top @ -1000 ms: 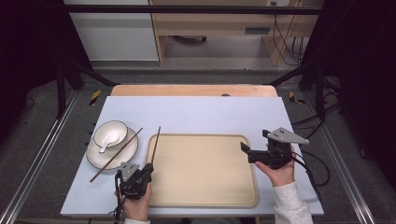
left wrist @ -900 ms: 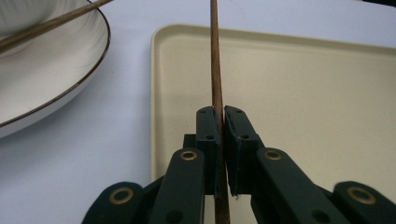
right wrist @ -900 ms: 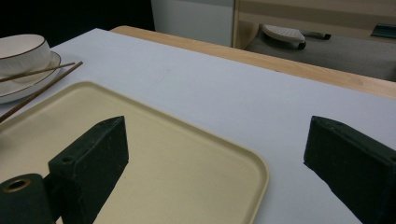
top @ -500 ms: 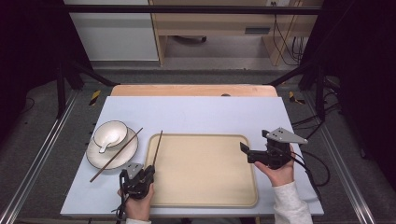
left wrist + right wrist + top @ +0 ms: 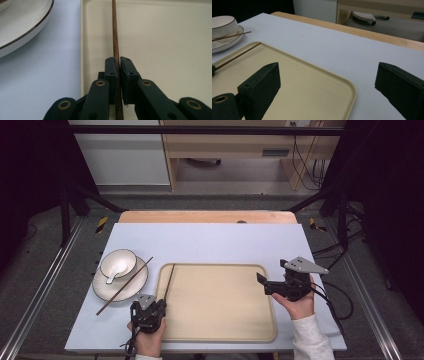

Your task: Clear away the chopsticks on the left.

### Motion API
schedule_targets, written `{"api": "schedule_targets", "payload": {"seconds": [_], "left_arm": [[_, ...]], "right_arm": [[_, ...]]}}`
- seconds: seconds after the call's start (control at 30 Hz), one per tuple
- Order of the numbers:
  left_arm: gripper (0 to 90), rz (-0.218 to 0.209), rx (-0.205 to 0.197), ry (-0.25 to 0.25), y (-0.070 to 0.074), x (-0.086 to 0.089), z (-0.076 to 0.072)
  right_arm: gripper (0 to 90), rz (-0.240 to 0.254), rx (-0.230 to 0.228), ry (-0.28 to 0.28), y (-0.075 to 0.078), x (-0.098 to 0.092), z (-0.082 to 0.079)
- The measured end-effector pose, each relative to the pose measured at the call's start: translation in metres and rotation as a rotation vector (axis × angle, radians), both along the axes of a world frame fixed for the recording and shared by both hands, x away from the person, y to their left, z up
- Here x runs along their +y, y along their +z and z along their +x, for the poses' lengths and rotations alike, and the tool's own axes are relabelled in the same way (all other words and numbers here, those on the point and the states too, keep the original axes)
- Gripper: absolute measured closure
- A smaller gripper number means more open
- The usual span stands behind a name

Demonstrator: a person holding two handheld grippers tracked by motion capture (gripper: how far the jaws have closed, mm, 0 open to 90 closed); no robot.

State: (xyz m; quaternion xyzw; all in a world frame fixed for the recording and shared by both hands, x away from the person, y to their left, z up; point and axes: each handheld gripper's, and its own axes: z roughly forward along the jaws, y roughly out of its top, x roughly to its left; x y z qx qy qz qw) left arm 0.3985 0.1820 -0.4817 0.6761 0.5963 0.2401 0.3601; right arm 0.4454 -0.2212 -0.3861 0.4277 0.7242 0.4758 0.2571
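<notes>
My left gripper is at the tray's near left edge, shut on the near end of a thin brown chopstick. In the left gripper view the pads pinch the chopstick, which runs straight ahead just inside the tray's left rim. A second chopstick lies slanted across a white plate that bears a white bowl. My right gripper hovers over the beige tray's right edge, open, with nothing between its jaws.
The tray rests on a pale blue mat over a wooden table. The plate and bowl stand left of the tray. Dark frame legs and cables flank the table.
</notes>
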Motion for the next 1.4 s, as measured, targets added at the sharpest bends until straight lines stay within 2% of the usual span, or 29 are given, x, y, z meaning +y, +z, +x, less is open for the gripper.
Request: {"api": "schedule_targets", "payload": {"seconds": [0.23, 0.4, 0.47, 0.6, 0.73, 0.77, 0.83, 0.97, 1.2, 1.27, 1.4], "left_arm": [[83.3, 0.002, 0.013, -0.003, 0.000, 0.000, 0.001], [81.8, -0.017, 0.007, -0.012, 0.003, 0.002, 0.001], [80.5, -0.014, -0.001, -0.018, 0.007, 0.003, 0.001], [77.8, -0.040, -0.041, -0.035, 0.019, 0.008, 0.001], [72.3, -0.059, -0.074, -0.071, 0.033, 0.016, 0.002], [70.3, -0.061, -0.088, -0.093, 0.038, 0.020, 0.003], [65.2, -0.048, -0.101, -0.109, 0.045, 0.025, 0.004], [53.5, -0.017, -0.130, -0.178, 0.060, 0.039, 0.007], [39.7, 0.009, -0.144, -0.273, 0.062, 0.067, 0.001], [37.3, 0.029, -0.132, -0.271, 0.060, 0.075, 0.000], [33.1, 0.018, -0.120, -0.262, 0.057, 0.085, 0.002]], "right_arm": [[6.4, 0.000, -0.001, 0.002, 0.000, 0.000, 0.000], [6.4, 0.006, -0.003, 0.000, 0.001, 0.000, -0.001], [6.4, 0.005, -0.006, 0.000, 0.002, -0.001, -0.001], [6.4, 0.013, -0.009, -0.004, 0.003, -0.003, -0.002], [6.3, 0.018, -0.016, -0.006, 0.004, -0.004, -0.003], [6.3, 0.018, -0.015, -0.006, 0.005, -0.004, -0.003], [6.3, 0.019, -0.014, -0.005, 0.005, -0.005, -0.004], [6.3, 0.024, -0.021, -0.008, 0.007, -0.007, -0.004], [6.2, 0.030, -0.025, -0.012, 0.008, -0.008, -0.005], [6.2, 0.027, -0.025, -0.012, 0.008, -0.008, -0.005], [6.2, 0.019, -0.024, -0.010, 0.007, -0.007, -0.004]]}}
